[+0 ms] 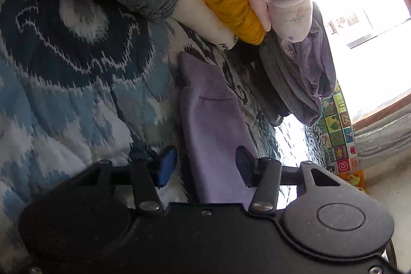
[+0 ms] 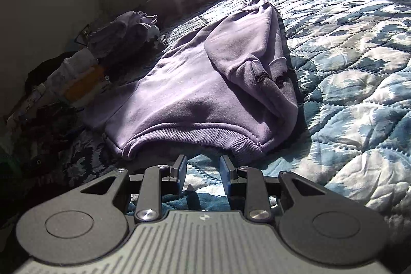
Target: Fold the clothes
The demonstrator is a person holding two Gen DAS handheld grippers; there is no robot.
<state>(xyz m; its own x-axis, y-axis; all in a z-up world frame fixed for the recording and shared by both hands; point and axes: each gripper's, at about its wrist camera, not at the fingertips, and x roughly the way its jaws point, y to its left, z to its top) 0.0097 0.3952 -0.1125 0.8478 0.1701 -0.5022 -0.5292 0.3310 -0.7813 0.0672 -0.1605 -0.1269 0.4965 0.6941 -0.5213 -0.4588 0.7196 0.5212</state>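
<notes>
- Step, my read: mid-fold on the lilac sweatshirt (image 2: 205, 84). It lies flat on the bed quilt (image 2: 346, 73), one sleeve (image 2: 246, 48) already laid over the body. The other sleeve (image 1: 215, 135) is still stretched out sideways.
- My left gripper (image 1: 205, 166) has its jaws released, straddling that outstretched sleeve, one blue pad on each side. Not clamped as far as I can see.
- My right gripper (image 2: 203, 170) sits just short of the ribbed hem (image 2: 195, 138), jaws released, only quilt between them, not touching the cloth.
- Next move, I'd say: close left on the sleeve and carry it across the body. Right then needs to push forward under the hem and pinch both layers for the bottom-up fold.
- Materials: sweatshirt is thick soft fleece, limp, holds soft creases. Cuff (image 1: 203, 76) and hem are ribbed knit, bulkier, easier to grip.
- Quilt is stitched in diamonds, blue-white print, puffy; the jaws could snag it along with the hem.
- Stack of folded clothes (image 1: 231, 7) just beyond the cuff: denim, mustard knit, floral cotton, grey and purple pieces. Sleeve lift should clear it.
</notes>
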